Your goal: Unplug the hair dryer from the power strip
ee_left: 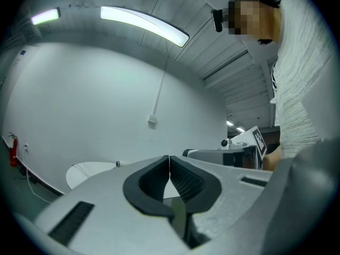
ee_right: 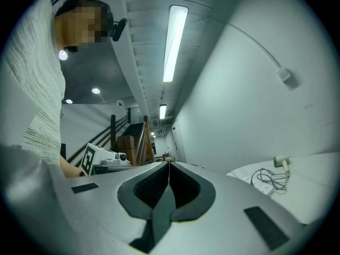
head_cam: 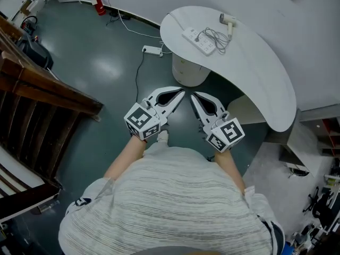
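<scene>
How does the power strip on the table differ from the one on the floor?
The table strip lies on the white table with a coiled cord beside it. The floor strip lies on the dark floor near the table's base. The table strip looks wider, and the floor strip looks slimmer. Both are white.

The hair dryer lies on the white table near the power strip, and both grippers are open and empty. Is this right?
No: the left gripper and right gripper are shut, not open, as the two gripper views show. The rest holds.
</scene>
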Motion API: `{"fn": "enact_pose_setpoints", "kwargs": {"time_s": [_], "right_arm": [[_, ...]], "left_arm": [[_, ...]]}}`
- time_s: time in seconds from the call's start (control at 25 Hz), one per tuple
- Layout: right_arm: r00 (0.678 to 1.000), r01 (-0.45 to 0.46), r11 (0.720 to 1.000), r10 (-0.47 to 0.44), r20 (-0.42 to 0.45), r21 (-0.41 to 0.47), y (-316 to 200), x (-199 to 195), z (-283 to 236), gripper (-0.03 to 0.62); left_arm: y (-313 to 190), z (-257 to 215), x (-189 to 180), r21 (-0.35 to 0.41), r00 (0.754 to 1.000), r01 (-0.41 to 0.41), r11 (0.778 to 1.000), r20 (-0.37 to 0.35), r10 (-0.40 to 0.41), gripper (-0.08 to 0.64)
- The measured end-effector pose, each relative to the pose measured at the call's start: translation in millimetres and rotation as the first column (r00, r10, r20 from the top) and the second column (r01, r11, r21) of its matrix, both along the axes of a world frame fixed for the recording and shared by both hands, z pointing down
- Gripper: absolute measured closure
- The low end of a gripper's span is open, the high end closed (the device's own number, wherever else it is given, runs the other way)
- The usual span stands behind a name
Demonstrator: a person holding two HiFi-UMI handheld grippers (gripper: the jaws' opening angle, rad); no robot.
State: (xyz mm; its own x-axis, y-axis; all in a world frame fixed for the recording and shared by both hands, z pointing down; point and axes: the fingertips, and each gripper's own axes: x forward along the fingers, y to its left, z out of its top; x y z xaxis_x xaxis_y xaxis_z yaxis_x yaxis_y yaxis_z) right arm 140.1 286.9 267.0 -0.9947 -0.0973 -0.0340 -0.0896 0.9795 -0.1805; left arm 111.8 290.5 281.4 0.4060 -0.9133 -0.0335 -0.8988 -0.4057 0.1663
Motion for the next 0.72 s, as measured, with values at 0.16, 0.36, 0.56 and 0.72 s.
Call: {"fn": "enact_pose_setpoints", "kwargs": {"time_s": [0.16,0.36,0.56,0.72], "right_arm": [[0.999,-0.04,0.999,0.04,0.002,-0.006,-15.3,-34.4,1.9,0.566],[0.997,-0.076,0.997,0.075,-0.026,-0.013,-29.6,-60.3,8.7,0.566],[0.995,-0.094,0.995,0.092,-0.048,-0.033,-62.7,-73.2,23.5,0.566],[0.994,-0.09,0.995,0.088,-0.063,-0.036,-101.3,-87.6,35.7,0.566]], "left_arm": [[-13.1,3.7,-38.4,-0.001,1.0,-0.019,1.0,0.002,0.019,0.552],[-30.6,9.7,-65.6,-0.009,0.999,-0.053,0.999,-0.006,0.053,0.551],[-61.8,23.4,-74.5,-0.03,0.996,-0.083,0.996,-0.026,0.082,0.551],[-95.1,37.2,-83.4,-0.065,0.995,-0.1,0.993,-0.02,0.099,0.552]]}}
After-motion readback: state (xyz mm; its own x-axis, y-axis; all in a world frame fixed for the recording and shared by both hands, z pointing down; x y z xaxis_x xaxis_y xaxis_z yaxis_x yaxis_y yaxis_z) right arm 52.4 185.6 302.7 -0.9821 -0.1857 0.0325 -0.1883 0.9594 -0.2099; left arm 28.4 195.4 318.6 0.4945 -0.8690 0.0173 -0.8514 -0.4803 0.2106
